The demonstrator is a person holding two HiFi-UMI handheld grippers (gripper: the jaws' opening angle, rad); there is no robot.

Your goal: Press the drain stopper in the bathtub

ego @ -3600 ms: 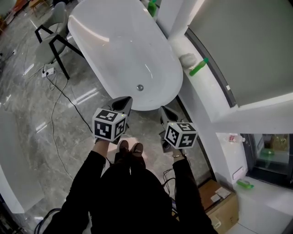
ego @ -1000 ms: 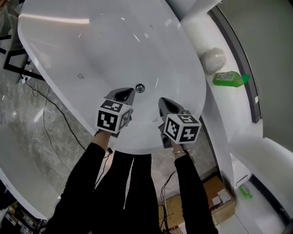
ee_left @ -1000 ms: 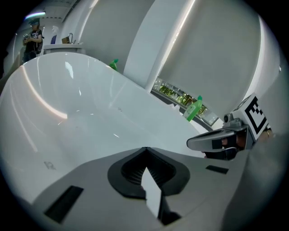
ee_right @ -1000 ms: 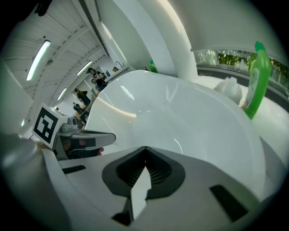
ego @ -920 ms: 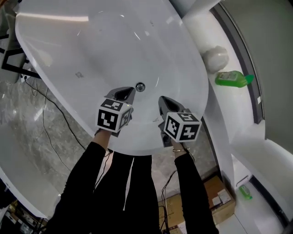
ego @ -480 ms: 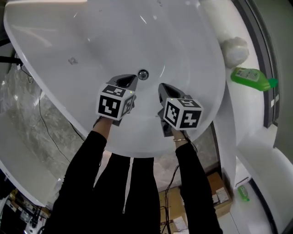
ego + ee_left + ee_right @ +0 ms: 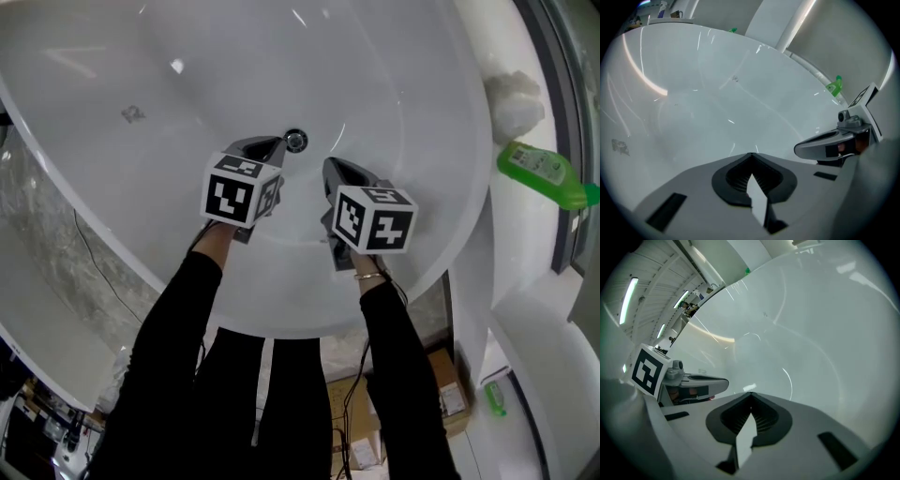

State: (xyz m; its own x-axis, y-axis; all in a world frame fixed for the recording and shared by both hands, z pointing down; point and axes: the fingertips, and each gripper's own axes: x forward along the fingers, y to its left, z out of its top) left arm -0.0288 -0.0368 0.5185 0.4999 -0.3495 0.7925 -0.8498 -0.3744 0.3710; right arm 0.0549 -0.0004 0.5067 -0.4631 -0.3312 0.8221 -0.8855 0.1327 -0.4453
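- Our left gripper [image 7: 751, 158] has its jaws closed tip to tip with nothing caught between them. Only a small diamond-shaped gap shows behind the point where they meet.
- Our right gripper [image 7: 750, 396] is in the same state: its jaws are pressed together at the tips and hold nothing.
- In the head view we hold both grippers over the basin of the white bathtub [image 7: 412, 112], side by side but apart, with their tips pointing away from us.
- The drain stopper [image 7: 296, 141], a small round metal disc, sits on the tub floor just beside the left gripper's tip, slightly to its right. The right gripper's tip is near it, a little closer to us.
- We cannot tell whether the left tip touches the stopper.
- Neither gripper view shows the stopper. Each shows the smooth white tub wall ahead and the other gripper off to one side.
- Our black sleeves [image 7: 169, 356] reach across the near rim of the tub.
- To the right of the tub runs a white ledge [image 7: 525, 244]. A green bottle [image 7: 544, 173] rests on it, with a white crumpled lump [image 7: 514, 94] just beyond.
- Below the rim on the right, a cardboard box [image 7: 441, 380] stands on the floor, with a small green bottle [image 7: 494, 397] near it.
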